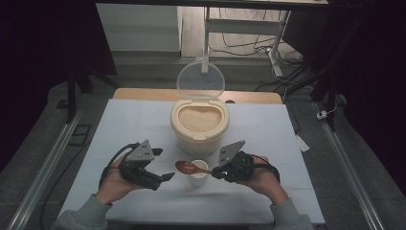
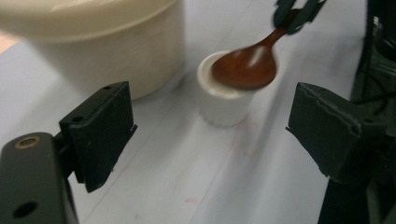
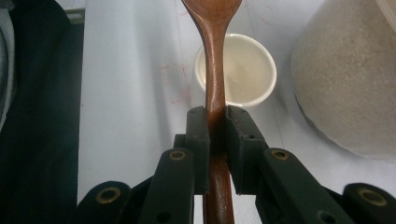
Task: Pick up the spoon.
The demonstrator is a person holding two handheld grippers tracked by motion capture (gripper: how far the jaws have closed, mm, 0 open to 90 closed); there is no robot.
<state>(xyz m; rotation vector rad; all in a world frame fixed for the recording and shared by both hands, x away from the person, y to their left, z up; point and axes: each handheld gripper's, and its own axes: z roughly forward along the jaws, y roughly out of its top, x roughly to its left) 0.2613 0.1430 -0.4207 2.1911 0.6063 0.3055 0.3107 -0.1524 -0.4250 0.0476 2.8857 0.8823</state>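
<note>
A cream rice container [image 1: 199, 125] with its clear lid [image 1: 200, 79] swung up stands mid-table, full of rice. In front of it sits a small white cup [image 1: 199, 171] [image 2: 223, 100] [image 3: 240, 70]. My right gripper [image 1: 214, 172] [image 3: 215, 122] is shut on the handle of a brown wooden spoon [image 1: 187, 167] [image 2: 247, 65] [image 3: 214, 56]; the spoon's bowl hovers over the cup's left side. My left gripper [image 1: 168, 177] [image 2: 210, 140] is open, with nothing between its jaws, left of the cup and pointing toward it.
A pale blue mat [image 1: 143, 124] covers the table, with a wooden edge [image 1: 143, 94] at the back. Metal rails [image 1: 52, 158] run along both sides, and cables [image 1: 249, 45] lie on the floor beyond.
</note>
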